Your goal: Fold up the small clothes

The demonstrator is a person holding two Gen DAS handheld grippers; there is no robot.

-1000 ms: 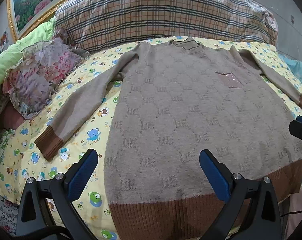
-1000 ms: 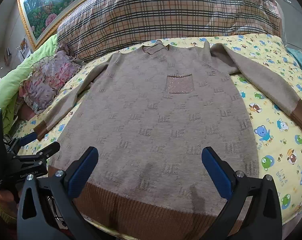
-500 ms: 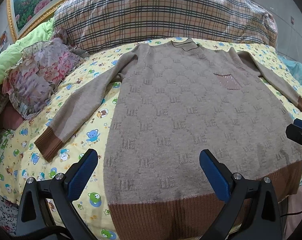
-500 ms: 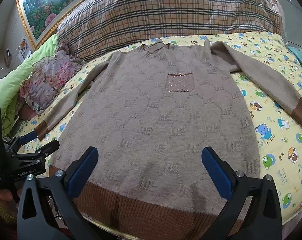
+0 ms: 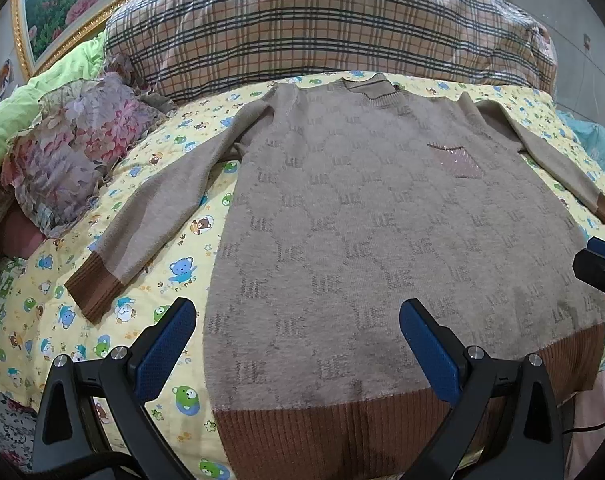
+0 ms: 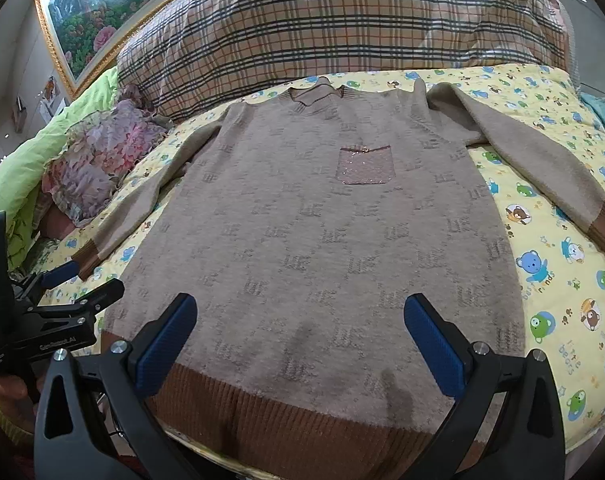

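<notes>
A beige knit sweater point(image 5: 374, 232) with a brown ribbed hem, brown cuffs and a sparkly chest pocket point(image 6: 364, 166) lies flat, face up, on the bed, both sleeves spread out; it fills the right wrist view point(image 6: 334, 240) too. My left gripper point(image 5: 298, 340) is open and empty, hovering above the hem's left part. My right gripper point(image 6: 302, 332) is open and empty, above the hem's middle. The left gripper also shows at the left edge of the right wrist view point(image 6: 58, 304).
The sweater rests on a yellow cartoon-bear sheet point(image 5: 62, 300). A large plaid pillow point(image 5: 302, 28) lies behind the collar. A floral cloth heap point(image 5: 66, 160) and green bedding point(image 6: 30, 160) lie at the left. A framed painting point(image 6: 102, 4) hangs behind.
Both views have drawn back slightly from the sweater; the sweater has not moved and both grippers stay open.
</notes>
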